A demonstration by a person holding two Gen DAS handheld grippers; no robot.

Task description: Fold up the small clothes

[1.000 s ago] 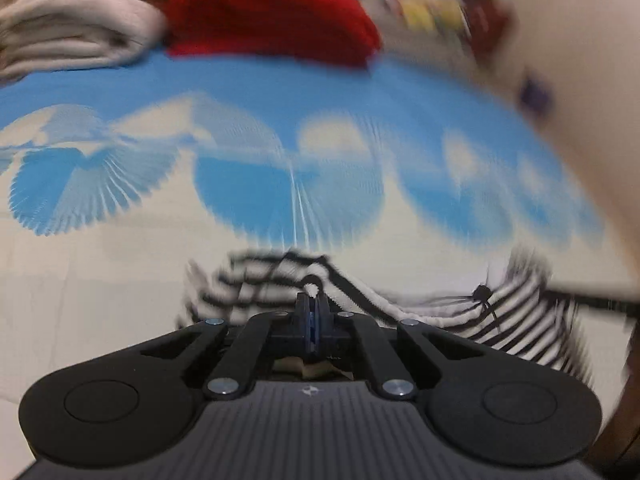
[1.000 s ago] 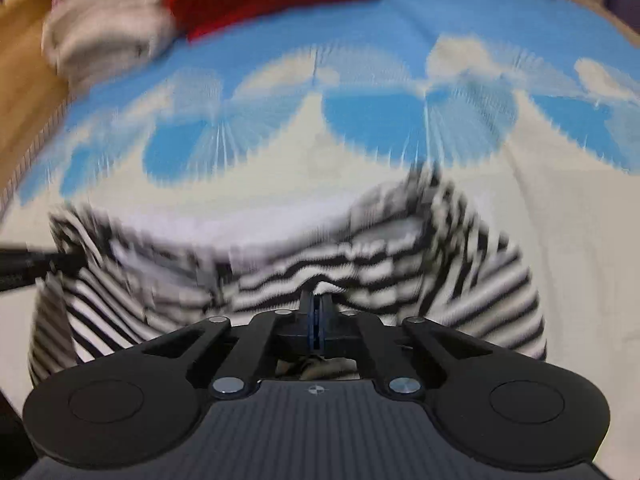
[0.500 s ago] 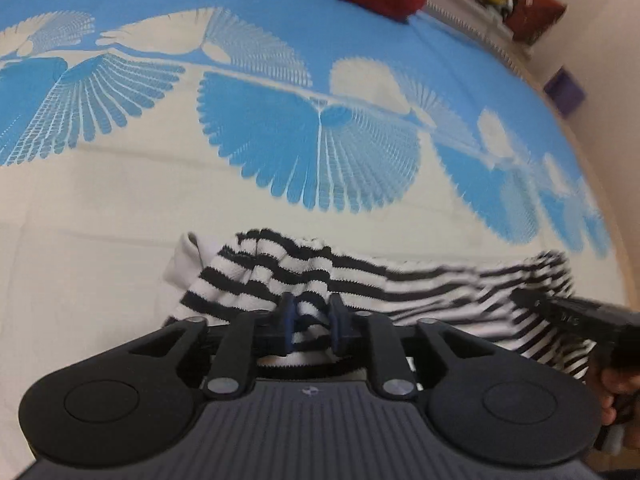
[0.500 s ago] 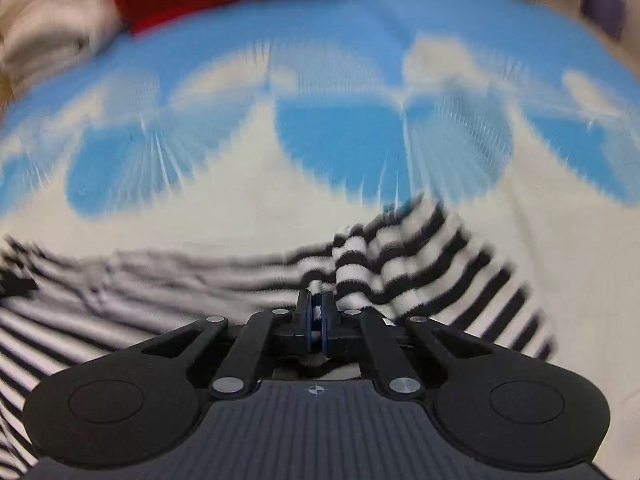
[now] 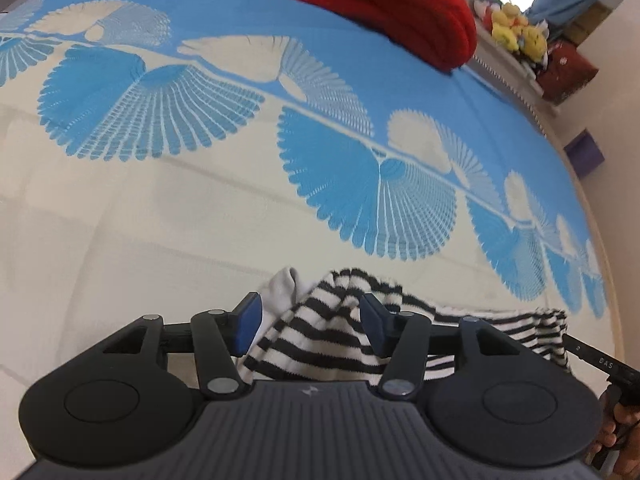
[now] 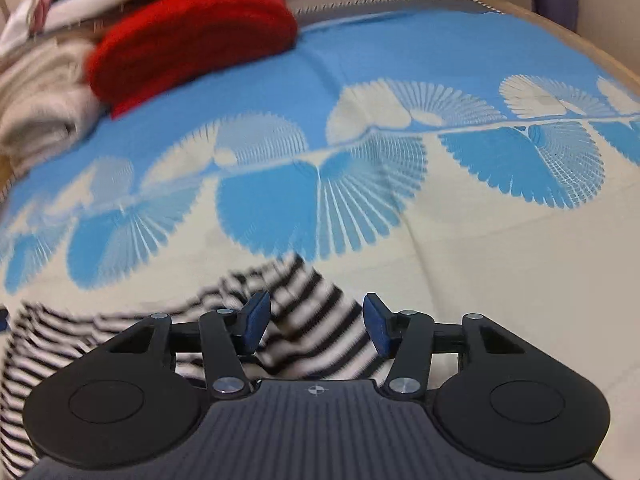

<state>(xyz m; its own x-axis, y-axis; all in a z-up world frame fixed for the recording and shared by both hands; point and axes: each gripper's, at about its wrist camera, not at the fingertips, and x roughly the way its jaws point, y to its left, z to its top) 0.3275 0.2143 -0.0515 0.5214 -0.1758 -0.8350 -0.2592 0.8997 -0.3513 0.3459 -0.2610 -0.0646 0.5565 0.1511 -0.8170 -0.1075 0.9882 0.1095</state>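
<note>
A small black-and-white striped garment [image 5: 332, 328] lies on the bed's blue and cream patterned cover [image 5: 224, 216], with a plain white part showing at its left corner. My left gripper [image 5: 310, 322] is over that corner, its jaws opening, and the cloth lies loose between the blue pads without being pressed. In the right wrist view the same striped garment [image 6: 316, 316] is blurred. My right gripper [image 6: 316, 322] sits over its other corner with jaws opening, fabric between the pads but not pinched. The right gripper's black finger [image 5: 596, 360] reaches in at the left view's right edge.
A folded red knit [image 5: 384, 4] and a beige folded pile [image 6: 40, 96] sit at the far side of the bed. Plush toys [image 5: 516, 28], a red box and a purple box [image 5: 584, 152] stand past the bed's far right edge. A hand [image 5: 616, 436] shows at lower right.
Both grippers were shut on the striped garment's corners, carried it forward and down onto the cover, then their jaws spread and released the cloth. The garment now lies doubled over.
</note>
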